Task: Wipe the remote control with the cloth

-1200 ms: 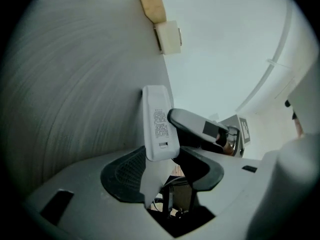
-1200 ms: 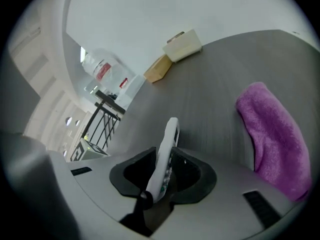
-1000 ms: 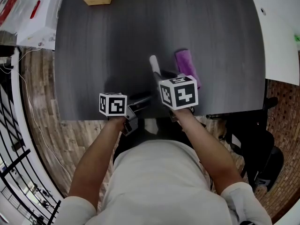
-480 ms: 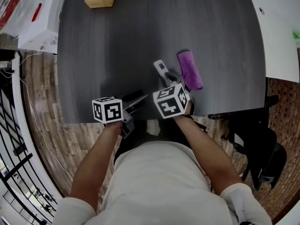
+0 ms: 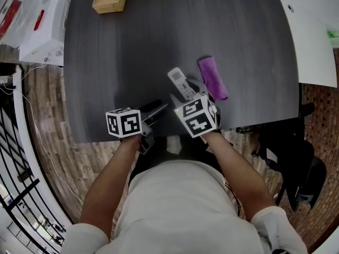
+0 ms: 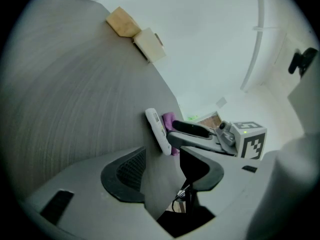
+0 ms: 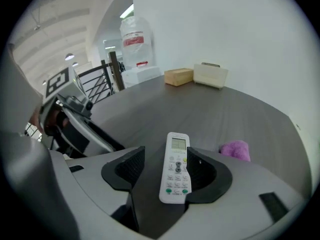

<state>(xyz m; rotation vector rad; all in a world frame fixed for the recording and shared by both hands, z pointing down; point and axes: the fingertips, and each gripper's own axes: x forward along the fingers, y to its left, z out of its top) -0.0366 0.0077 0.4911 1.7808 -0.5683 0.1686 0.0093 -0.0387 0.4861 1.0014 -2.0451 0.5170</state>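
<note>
Currently, the remote control (image 7: 176,168) is lying face up on the dark worktop (image 5: 132,52), its button print too small to read. The right gripper (image 7: 167,166) is straddling it, released, its jaws having just been opening. The left gripper (image 6: 162,171) is hovering nearby, jaws apart and empty. The purple cloth (image 5: 213,78) is lying just beside the remote control.

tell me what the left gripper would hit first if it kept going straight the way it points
Most likely the remote control, lying dead ahead of the left gripper. It tilts slightly down, though, so it may scrape the table first; depth is unclear.
</note>
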